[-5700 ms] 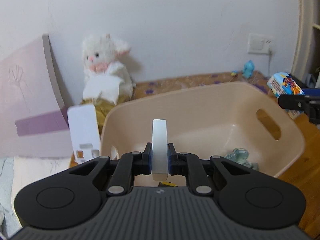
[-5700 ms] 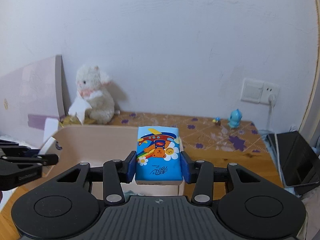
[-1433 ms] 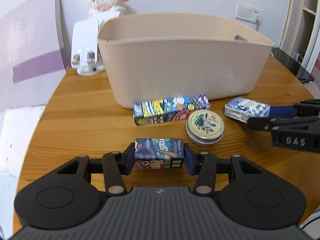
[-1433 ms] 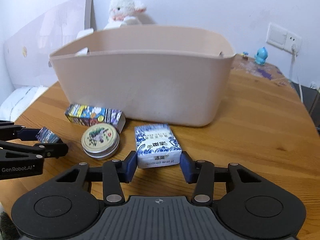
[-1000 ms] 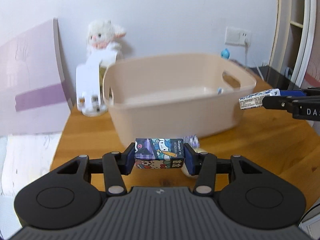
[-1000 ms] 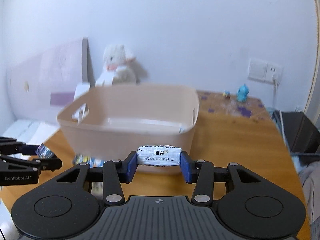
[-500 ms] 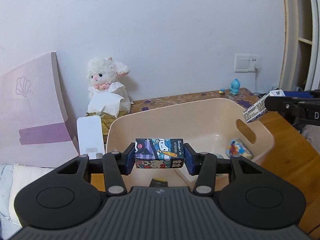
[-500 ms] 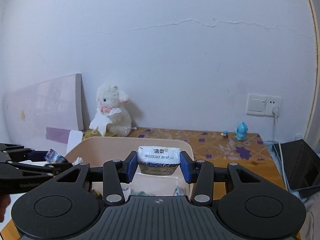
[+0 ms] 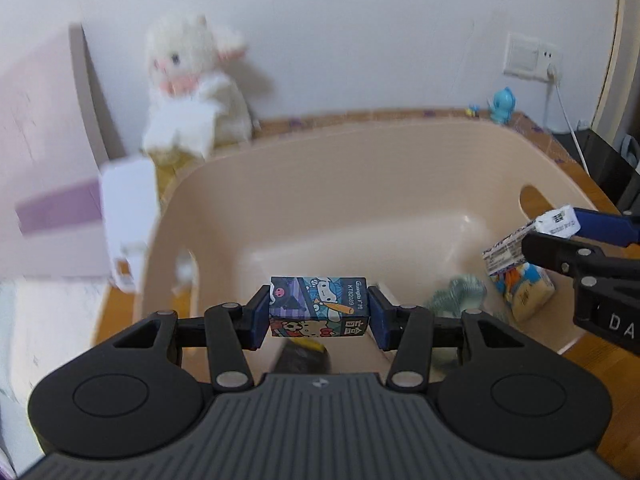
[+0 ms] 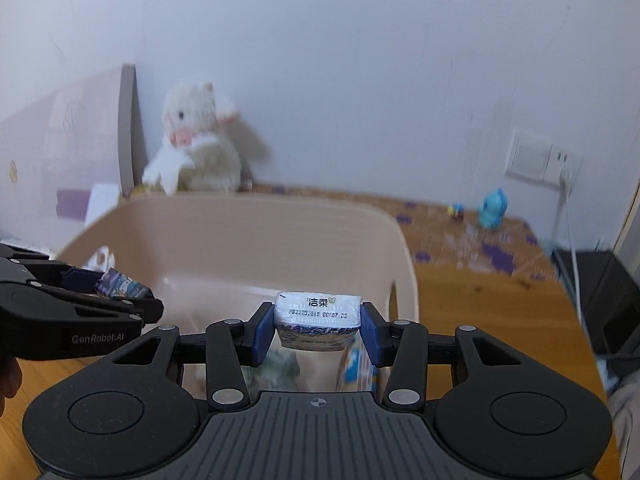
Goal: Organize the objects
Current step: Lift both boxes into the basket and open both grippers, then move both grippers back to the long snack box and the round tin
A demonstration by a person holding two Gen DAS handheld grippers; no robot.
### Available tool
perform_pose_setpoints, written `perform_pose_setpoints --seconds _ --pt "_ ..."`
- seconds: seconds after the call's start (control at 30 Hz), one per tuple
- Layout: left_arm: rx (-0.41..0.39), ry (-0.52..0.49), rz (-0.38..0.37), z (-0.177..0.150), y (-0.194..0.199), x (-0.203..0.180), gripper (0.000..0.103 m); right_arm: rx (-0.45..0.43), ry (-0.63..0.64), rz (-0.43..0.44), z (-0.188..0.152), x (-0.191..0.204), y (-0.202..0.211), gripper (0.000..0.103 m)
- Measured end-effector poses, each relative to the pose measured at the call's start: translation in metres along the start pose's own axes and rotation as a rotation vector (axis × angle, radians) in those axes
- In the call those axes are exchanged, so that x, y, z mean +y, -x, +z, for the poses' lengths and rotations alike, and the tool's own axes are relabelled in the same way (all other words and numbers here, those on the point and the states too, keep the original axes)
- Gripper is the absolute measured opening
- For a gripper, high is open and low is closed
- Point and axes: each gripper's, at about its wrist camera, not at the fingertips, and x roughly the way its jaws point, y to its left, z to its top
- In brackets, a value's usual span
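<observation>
My left gripper (image 9: 318, 316) is shut on a small cartoon-printed box (image 9: 318, 306), held level above the near side of the beige bin (image 9: 360, 168). In the right wrist view that box (image 10: 120, 286) shows at the left, over the bin's left wall (image 10: 100, 232). My right gripper (image 10: 319, 328) holds a blue-and-white tissue pack (image 10: 318, 312) over the bin's right end. Its jaws are opening, with the pack still between the pads and touching them. In the left wrist view the pack (image 9: 508, 248) hangs tilted inside the bin's right wall.
A colourful tissue pack (image 9: 528, 288), a green cloth (image 9: 456, 296) and a dark item (image 9: 304, 356) lie in the bin. Behind it are a white plush lamb (image 9: 192, 88), a white stand (image 9: 128, 208), a pink board (image 9: 44, 152) and a blue figurine (image 10: 492, 208).
Both grippers have moved forward and now hang over the bin's inside. The cameras look further down into it. Each still carries its object.
</observation>
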Motion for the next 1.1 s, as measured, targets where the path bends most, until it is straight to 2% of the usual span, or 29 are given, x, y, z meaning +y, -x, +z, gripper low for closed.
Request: perform_pose_setpoints --seconds 0.03,0.1,0.17,0.27,0.3,0.37,0.43,0.6,0.77,0.93,1.1 --pt "0.012 -0.009 0.01 -0.001 -0.003 -0.001 0.052 0.002 -0.008 0.003 -0.001 -0.002 0.001 0.055" --pt "0.021 -0.035 0.046 -0.006 -0.004 -0.003 0.053 0.004 -0.019 0.0 -0.003 -0.006 0.005 0.071" --pt "0.009 -0.012 0.06 -0.008 0.003 0.002 0.065 -0.015 -0.02 0.007 -0.003 -0.01 0.014 0.074" --pt "-0.024 0.019 0.056 -0.008 0.019 0.011 0.074 -0.033 -0.013 0.012 -0.001 -0.01 0.031 0.082" --pt "-0.035 0.015 0.061 -0.009 0.025 0.013 0.075 -0.041 -0.01 0.005 -0.001 -0.009 0.036 0.093" --pt "-0.057 -0.005 0.077 -0.01 0.037 0.013 0.082 -0.066 -0.002 0.003 -0.001 -0.008 0.048 0.103" --pt "-0.084 -0.027 0.083 -0.014 0.051 0.014 0.086 -0.079 0.002 0.003 -0.002 -0.008 0.059 0.103" --pt "-0.12 -0.023 0.063 -0.034 0.086 0.024 0.087 -0.069 -0.003 0.032 -0.011 -0.005 0.079 0.103" --pt "-0.12 -0.038 0.062 -0.058 0.105 0.032 0.089 -0.028 -0.009 0.048 -0.031 0.003 0.084 0.103" --pt "-0.077 -0.069 0.074 -0.084 0.098 0.036 0.09 0.041 -0.018 0.067 -0.061 0.016 0.075 0.103" --pt "-0.013 -0.05 0.076 -0.106 0.074 0.042 0.09 0.136 -0.03 0.076 -0.088 0.027 0.054 0.103"
